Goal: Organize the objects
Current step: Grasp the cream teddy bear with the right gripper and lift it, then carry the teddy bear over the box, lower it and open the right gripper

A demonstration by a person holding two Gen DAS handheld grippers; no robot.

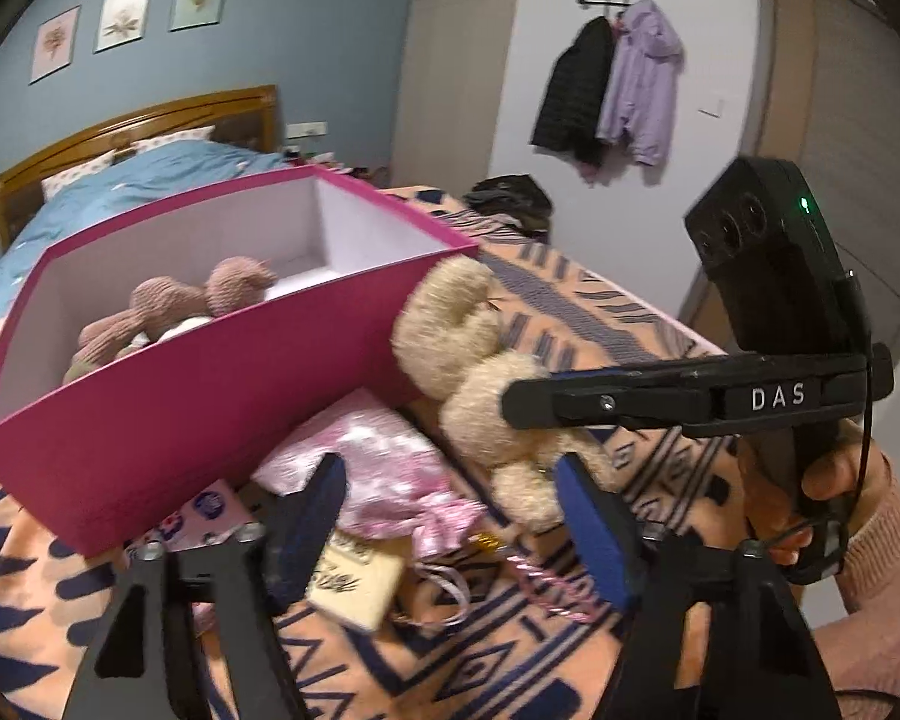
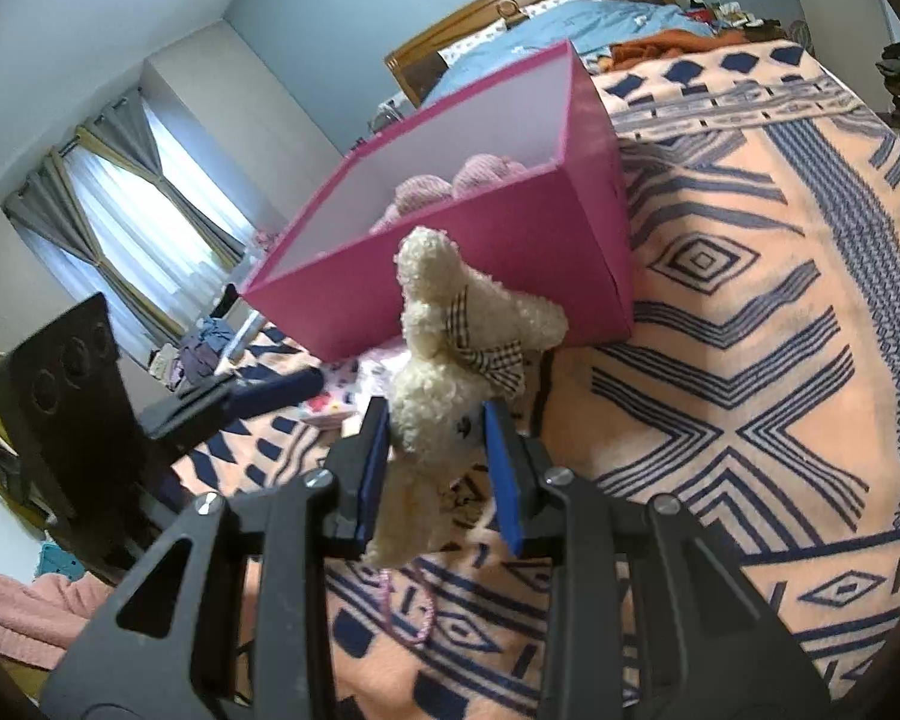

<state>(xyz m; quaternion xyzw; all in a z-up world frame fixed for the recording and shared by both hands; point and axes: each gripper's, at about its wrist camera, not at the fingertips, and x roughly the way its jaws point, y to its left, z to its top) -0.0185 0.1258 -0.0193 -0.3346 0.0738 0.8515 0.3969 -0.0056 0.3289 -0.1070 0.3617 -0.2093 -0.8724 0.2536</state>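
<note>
The right gripper (image 2: 435,468) was clamped on a cream, curly-fleeced plush rabbit with a checked bow (image 2: 450,360), its blue pads pressing the toy's body from both sides so that the ears stood up toward twelve o'clock and a leg dangled below the fingers. In the left wrist view the same rabbit (image 1: 468,360) hung at about two o'clock from centre, with the right gripper (image 1: 528,402) reaching in from three o'clock and a hand in a pink knitted sleeve (image 1: 828,480) around its handle.

The left gripper (image 1: 456,516) stood partly open, its blue pads apart with nothing pressed between them. Below that gap lay a crumpled pink, shiny drawstring pouch (image 1: 390,468) and a small cream card with dark lettering (image 1: 360,582), both resting on the peach blanket with navy geometric pattern (image 1: 540,648).

A magenta rectangular cardboard box with a white interior (image 1: 180,408) sat on the blanket at ten o'clock from the pouch, just beside it. Inside lay a brownish-pink knitted plush toy (image 1: 180,306). In the right wrist view the box (image 2: 510,252) rose at twelve o'clock directly behind the rabbit's ears, and the left gripper (image 2: 282,387) came in from nine o'clock.

On the far wall, at one o'clock in the left wrist view, a black jacket (image 1: 570,96) and a lilac jacket (image 1: 642,84) hung from hooks.
</note>
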